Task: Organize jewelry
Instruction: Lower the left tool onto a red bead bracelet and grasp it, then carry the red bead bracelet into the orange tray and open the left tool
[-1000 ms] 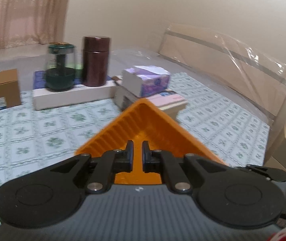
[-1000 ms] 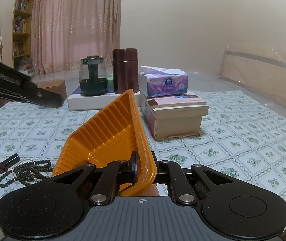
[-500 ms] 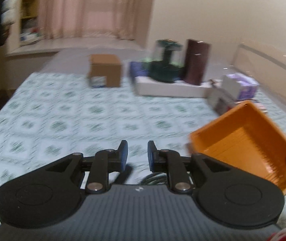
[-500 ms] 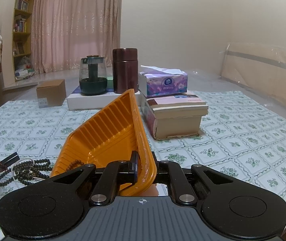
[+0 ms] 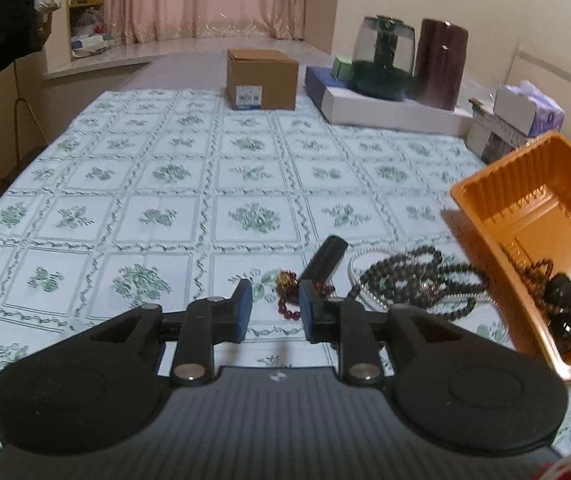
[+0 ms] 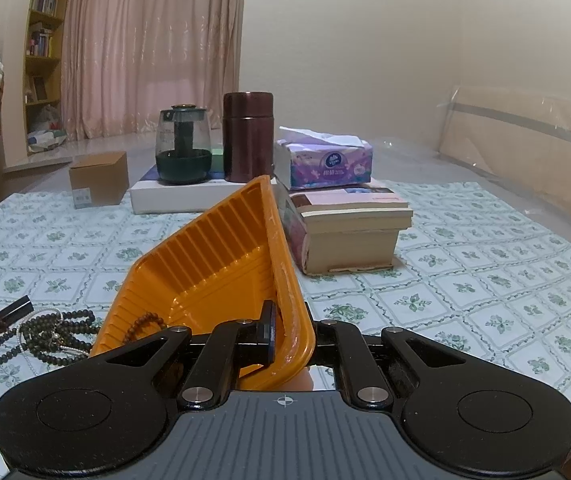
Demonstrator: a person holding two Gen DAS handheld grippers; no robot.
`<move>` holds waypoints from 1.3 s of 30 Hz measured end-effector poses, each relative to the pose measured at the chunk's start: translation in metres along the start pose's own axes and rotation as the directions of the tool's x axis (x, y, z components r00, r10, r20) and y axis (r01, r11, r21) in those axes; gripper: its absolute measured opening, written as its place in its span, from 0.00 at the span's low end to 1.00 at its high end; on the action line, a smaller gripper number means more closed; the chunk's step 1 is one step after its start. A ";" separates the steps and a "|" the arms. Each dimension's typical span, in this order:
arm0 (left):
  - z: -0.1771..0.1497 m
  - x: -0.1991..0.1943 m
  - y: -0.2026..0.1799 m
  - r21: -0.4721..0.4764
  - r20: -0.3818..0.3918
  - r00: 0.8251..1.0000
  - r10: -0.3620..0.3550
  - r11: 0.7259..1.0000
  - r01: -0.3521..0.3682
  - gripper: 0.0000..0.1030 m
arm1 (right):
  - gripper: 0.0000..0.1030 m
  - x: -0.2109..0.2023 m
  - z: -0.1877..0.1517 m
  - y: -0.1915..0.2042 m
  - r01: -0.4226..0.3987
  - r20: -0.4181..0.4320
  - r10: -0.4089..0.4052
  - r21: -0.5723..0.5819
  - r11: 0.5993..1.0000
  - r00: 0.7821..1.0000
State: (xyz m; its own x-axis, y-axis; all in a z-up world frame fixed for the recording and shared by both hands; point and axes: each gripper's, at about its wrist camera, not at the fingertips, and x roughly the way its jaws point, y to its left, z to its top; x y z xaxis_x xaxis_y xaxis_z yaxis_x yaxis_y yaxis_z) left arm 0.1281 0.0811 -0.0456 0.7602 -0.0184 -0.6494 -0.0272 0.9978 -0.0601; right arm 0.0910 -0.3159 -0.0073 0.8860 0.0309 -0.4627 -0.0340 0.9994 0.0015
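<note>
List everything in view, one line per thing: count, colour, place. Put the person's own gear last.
orange tray: one, orange, tilted, rim held near the right tongs.
brown bead bracelet: one, brown, inside the tray.
dark bead strands: a tangled pile, dark, on the cloth beside the tray.
red bead bracelet: one, dark red, ahead of the left tongs.
black tube: one, black, lying by the red bracelet.
cardboard box: one, brown, far side.
glass teapot: one, clear and dark green, on a white box.
canister: one, maroon, beside the teapot.
tissue box: one, purple, atop books.
tablecloth: one, white and green.
left tongs: black, parted, empty; just been opening.
right tongs: black, clamping the tray rim.
</note>
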 end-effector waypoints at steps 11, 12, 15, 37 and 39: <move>-0.005 0.034 -0.020 0.217 0.004 1.000 0.020 0.976 -0.021 0.27 | 0.09 0.002 0.000 0.000 0.009 -0.005 -0.009 -0.007 1.000 1.000; -0.005 0.036 -0.021 0.237 0.006 1.000 0.016 0.971 -0.017 0.27 | 0.09 0.002 0.000 0.000 0.010 -0.005 -0.010 -0.007 1.000 1.000; -0.005 0.041 -0.028 0.340 0.025 1.000 -0.001 0.940 -0.007 0.27 | 0.09 0.003 0.000 0.000 0.014 -0.007 -0.014 -0.009 1.000 1.000; -0.019 0.042 -0.021 0.406 -0.095 0.995 -0.033 0.911 0.069 0.04 | 0.09 0.005 -0.001 0.001 0.019 -0.009 -0.019 -0.015 1.000 1.000; -0.023 0.037 -0.016 0.374 -0.095 0.995 -0.028 0.925 0.061 0.04 | 0.09 0.005 -0.001 0.001 0.019 -0.009 -0.019 -0.015 1.000 1.000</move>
State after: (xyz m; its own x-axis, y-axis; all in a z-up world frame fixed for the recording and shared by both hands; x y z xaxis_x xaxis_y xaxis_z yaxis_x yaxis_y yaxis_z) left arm 0.1414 0.0627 -0.0863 0.6959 -0.0521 -0.7162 0.2642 0.9460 0.1880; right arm 0.0945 -0.3145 -0.0106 0.8821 0.0113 -0.4710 -0.0240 0.9995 -0.0210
